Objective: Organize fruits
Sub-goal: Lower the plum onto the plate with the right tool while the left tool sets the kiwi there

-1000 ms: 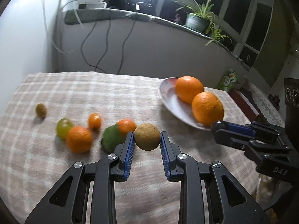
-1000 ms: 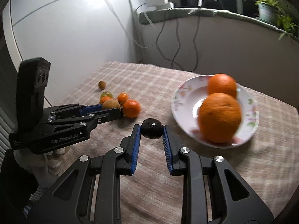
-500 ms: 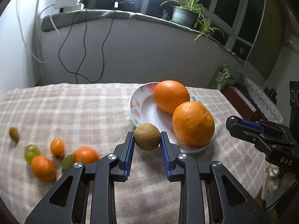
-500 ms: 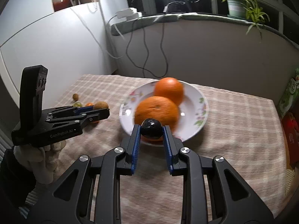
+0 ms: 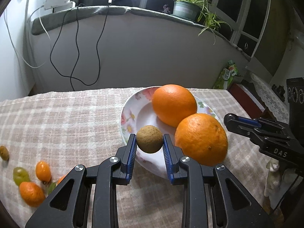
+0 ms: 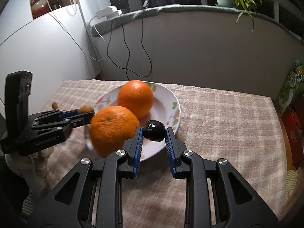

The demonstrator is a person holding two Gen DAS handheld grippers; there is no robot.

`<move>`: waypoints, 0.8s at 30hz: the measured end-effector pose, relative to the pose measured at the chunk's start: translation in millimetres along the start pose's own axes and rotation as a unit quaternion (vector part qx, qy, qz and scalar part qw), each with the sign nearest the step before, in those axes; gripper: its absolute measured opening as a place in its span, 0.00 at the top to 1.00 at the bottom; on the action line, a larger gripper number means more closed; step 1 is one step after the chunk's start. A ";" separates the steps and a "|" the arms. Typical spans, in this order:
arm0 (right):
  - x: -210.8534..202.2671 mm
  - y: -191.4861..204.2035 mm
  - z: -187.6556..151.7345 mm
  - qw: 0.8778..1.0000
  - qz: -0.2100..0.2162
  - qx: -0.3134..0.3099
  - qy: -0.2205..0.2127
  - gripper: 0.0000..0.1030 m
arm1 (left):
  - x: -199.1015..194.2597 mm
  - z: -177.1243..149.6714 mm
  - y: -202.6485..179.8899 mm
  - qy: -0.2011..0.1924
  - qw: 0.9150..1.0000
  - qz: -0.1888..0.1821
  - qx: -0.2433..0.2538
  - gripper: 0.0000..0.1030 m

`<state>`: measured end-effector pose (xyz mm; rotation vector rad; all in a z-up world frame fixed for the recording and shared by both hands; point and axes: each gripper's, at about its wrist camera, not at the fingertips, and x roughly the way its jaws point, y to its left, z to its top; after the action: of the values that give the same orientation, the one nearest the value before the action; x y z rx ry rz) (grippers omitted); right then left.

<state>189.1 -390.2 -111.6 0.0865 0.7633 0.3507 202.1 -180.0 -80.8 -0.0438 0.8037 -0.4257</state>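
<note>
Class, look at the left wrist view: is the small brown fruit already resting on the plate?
No. The small brown fruit is clamped between the jaws of the left gripper, held above the plate rim.

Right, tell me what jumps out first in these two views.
Two big oranges fill a flowered white plate on the checked tablecloth. Over its near rim the left gripper pinches a small brown fruit, while the right gripper holds a glossy black fruit.
</note>
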 end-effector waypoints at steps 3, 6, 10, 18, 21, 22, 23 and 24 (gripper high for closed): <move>9.7 -4.1 1.5 1.000 0.003 0.005 0.006 0.76 | 5.2 2.0 0.8 0.003 1.000 0.001 0.000 0.75; 15.7 -5.5 2.6 1.000 0.002 0.005 0.009 0.76 | 9.1 4.1 0.7 0.004 1.000 0.000 0.001 0.75; 20.9 -8.3 4.3 1.000 0.002 0.009 0.013 0.76 | 12.4 5.1 -1.0 0.005 1.000 -0.002 0.003 0.75; 20.4 -9.1 5.8 1.000 0.002 0.007 0.013 0.75 | 12.4 6.4 -1.5 0.005 1.000 0.000 0.006 0.74; 20.5 -8.4 5.8 1.000 -0.001 0.005 0.012 0.75 | 11.4 6.0 -2.9 0.005 1.000 0.000 0.010 0.74; 20.4 -8.2 5.8 1.000 -0.001 0.005 0.012 0.75 | 11.0 5.9 -3.0 0.005 1.000 0.000 0.011 0.68; 20.4 -8.2 5.9 1.000 -0.002 0.006 0.013 0.75 | 10.5 5.8 -3.0 0.004 1.000 0.000 0.011 0.65; 20.1 -8.2 6.0 1.000 -0.003 0.007 0.013 0.75 | 9.7 6.0 -3.0 0.003 1.000 -0.001 0.010 0.61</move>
<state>209.0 -390.8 -122.3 0.0925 0.7907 0.3414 211.2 -187.2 -82.7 -0.0239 0.8047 -0.4363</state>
